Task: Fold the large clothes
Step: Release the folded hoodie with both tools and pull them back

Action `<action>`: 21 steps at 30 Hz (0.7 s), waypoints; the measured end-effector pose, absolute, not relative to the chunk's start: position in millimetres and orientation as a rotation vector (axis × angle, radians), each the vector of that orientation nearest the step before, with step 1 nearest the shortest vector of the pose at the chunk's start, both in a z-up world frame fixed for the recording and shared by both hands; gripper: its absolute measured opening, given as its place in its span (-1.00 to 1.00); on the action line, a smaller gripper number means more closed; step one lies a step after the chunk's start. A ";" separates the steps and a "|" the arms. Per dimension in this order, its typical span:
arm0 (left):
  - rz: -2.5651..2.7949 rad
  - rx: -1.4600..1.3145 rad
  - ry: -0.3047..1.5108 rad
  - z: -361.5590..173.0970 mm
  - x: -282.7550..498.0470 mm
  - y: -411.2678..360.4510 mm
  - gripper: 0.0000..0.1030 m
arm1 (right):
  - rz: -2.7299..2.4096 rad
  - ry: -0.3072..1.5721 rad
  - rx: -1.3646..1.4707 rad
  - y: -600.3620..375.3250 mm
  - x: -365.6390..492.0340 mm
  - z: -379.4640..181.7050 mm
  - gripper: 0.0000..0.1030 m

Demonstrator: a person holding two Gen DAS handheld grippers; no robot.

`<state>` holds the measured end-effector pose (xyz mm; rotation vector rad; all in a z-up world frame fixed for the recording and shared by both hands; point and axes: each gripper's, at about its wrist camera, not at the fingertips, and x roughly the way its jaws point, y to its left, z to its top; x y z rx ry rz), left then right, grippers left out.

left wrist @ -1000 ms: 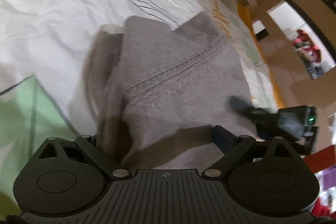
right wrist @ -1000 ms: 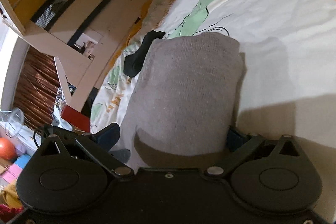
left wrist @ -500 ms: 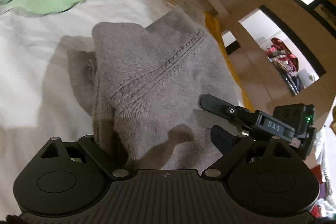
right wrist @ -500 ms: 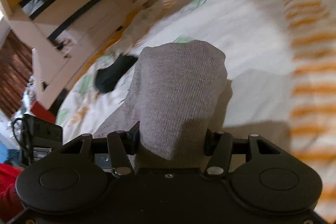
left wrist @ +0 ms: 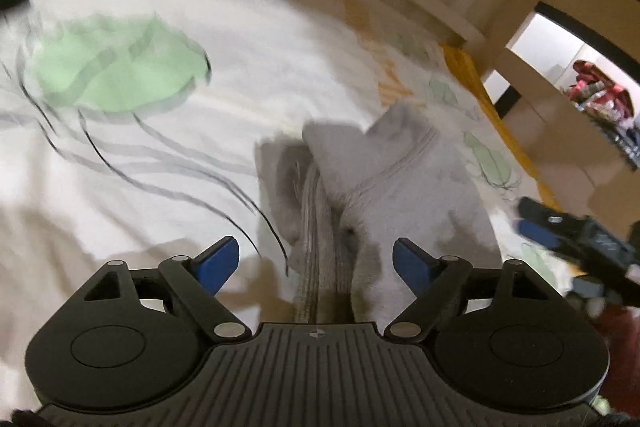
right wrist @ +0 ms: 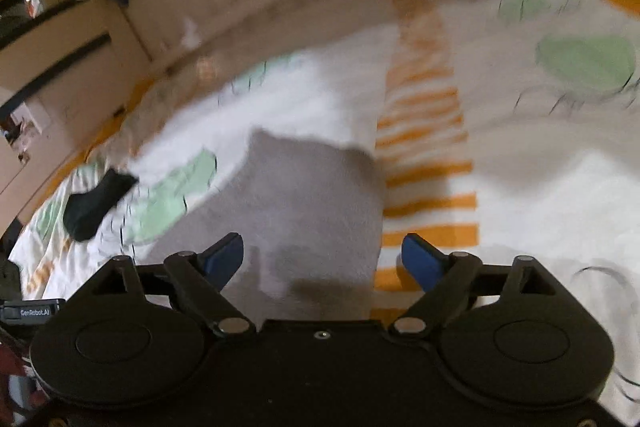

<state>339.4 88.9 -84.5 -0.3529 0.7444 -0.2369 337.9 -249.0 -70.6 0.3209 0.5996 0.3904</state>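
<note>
Sweater (left wrist: 404, 179) is seen lying straight ahead between both spread-fingered grippers, long axis running near to far; left gripper (left wrist: 316, 261) and right gripper (right wrist: 322, 257) are released, equally near.

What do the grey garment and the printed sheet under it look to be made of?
Grey garment: soft knit, probably fleecy or wool-like; a ribbed band and raised seam show, and the surface looks matte and fuzzy.
Printed sheet: thin woven fabric, likely cotton; matte, creased, with flat green and orange prints. Motion blur limits certainty.
</note>
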 end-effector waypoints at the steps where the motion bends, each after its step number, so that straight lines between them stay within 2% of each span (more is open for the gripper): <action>1: -0.215 -0.316 0.722 -75.1 331.2 87.6 0.63 | 0.378 0.569 0.309 -248.8 329.8 -61.9 1.00; 9: -0.070 -0.051 0.628 -23.0 274.8 37.7 0.64 | 0.237 0.506 0.144 -224.3 256.4 -15.6 0.99; 17: 0.000 -0.069 0.788 -25.9 238.9 6.7 0.64 | 0.149 0.551 0.139 -212.6 196.5 -15.8 0.99; 21: -0.004 -0.044 0.780 -28.7 220.1 3.0 0.64 | 0.137 0.569 0.161 -215.4 171.3 -16.3 0.99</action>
